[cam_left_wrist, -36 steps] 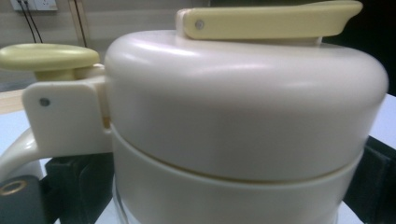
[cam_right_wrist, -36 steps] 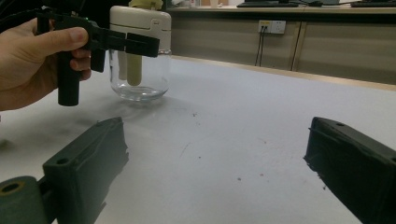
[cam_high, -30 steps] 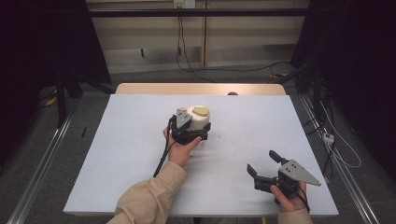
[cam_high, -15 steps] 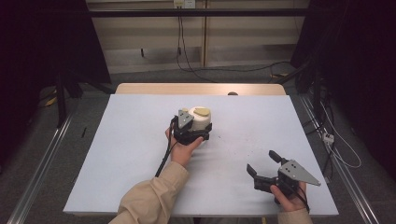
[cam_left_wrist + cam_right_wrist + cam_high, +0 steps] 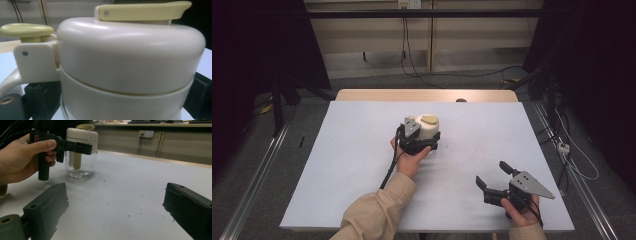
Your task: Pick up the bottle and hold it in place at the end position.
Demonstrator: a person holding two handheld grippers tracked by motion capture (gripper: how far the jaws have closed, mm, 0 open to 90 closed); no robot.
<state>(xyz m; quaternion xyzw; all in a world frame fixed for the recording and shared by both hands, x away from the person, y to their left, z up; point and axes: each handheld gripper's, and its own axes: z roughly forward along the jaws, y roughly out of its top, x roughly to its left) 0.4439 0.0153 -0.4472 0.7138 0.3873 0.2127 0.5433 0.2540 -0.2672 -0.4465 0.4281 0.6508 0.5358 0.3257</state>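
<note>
A glass jug (image 5: 428, 127) with a cream lid (image 5: 130, 50) and a yellow-green lever stands upright at the middle of the white table (image 5: 347, 160). My left gripper (image 5: 421, 141) reaches around it from the near side. Its black fingers (image 5: 37, 100) press against both sides of the jug just under the lid, so it is shut on the jug. In the right gripper view the jug (image 5: 81, 152) appears at the far left with that gripper's jaw across the lid. My right gripper (image 5: 491, 171) rests low near the front right of the table, open, with nothing between its fingers (image 5: 47, 207).
A wooden strip (image 5: 427, 95) runs along the table's far edge, with a small dark object (image 5: 460, 100) on it. Metal rails (image 5: 257, 170) flank the table on the floor. Cables (image 5: 572, 160) lie on the floor at the right.
My left hand and gripper have crept slightly forward around the jug. The right gripper has stayed put.
</note>
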